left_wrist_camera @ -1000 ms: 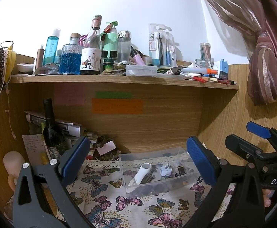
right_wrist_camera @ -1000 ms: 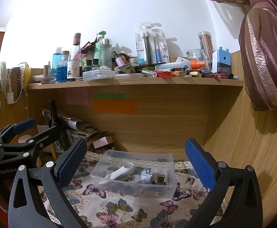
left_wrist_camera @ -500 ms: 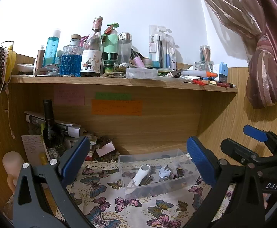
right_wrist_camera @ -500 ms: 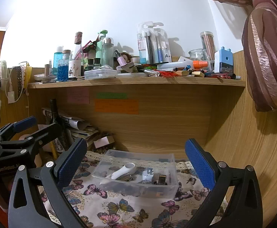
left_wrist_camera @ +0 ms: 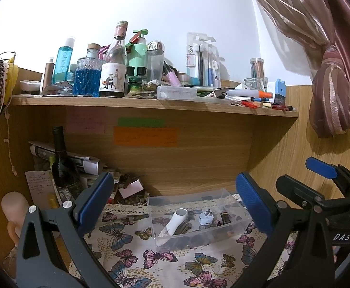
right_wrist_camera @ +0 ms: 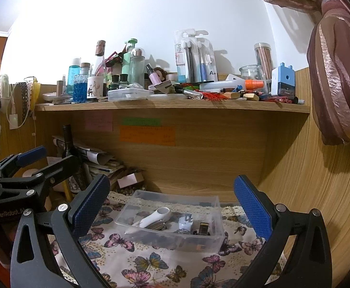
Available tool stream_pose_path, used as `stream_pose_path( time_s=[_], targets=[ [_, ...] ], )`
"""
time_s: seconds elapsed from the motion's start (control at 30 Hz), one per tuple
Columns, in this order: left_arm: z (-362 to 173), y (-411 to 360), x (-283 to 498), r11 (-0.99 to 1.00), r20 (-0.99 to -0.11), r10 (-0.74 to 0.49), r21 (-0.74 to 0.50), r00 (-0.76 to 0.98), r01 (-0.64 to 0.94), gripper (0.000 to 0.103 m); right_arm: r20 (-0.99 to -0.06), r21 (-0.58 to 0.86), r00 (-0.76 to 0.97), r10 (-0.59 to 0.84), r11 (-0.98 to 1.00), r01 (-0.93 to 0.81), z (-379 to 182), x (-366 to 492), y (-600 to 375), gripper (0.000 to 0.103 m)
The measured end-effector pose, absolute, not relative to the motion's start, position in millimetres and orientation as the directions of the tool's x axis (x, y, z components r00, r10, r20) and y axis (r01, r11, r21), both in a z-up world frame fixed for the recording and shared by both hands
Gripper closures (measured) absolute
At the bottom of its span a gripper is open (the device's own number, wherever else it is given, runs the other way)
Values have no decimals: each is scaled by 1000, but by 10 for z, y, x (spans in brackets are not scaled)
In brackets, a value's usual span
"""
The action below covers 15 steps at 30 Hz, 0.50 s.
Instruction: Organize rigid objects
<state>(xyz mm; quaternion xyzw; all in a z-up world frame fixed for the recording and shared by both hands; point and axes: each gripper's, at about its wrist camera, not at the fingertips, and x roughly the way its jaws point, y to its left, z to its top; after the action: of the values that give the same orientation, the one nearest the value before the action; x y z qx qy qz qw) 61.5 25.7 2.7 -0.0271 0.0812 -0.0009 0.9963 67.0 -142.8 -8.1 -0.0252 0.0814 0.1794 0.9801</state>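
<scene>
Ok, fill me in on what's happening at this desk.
A person holds two grippers, both open and empty, above the butterfly cloth. The left gripper and right gripper both face the clear plastic box, which holds a white handheld device, a small plug adapter and other bits. Nothing is gripped yet.

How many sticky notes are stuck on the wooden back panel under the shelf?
3. A pink note is on the left, a green note sits to its right, and an orange note is just below the green one. None seem hidden.
</scene>
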Motion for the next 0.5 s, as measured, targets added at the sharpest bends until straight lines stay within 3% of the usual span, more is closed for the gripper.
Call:
stream_pose_path(
  time_s=[0.5],
  targets=[
    [4,223,670,998,-192,-26,-55,981,16,0,-170,-9,926,338,939,-344,-94,662,-1436,0]
  ],
)
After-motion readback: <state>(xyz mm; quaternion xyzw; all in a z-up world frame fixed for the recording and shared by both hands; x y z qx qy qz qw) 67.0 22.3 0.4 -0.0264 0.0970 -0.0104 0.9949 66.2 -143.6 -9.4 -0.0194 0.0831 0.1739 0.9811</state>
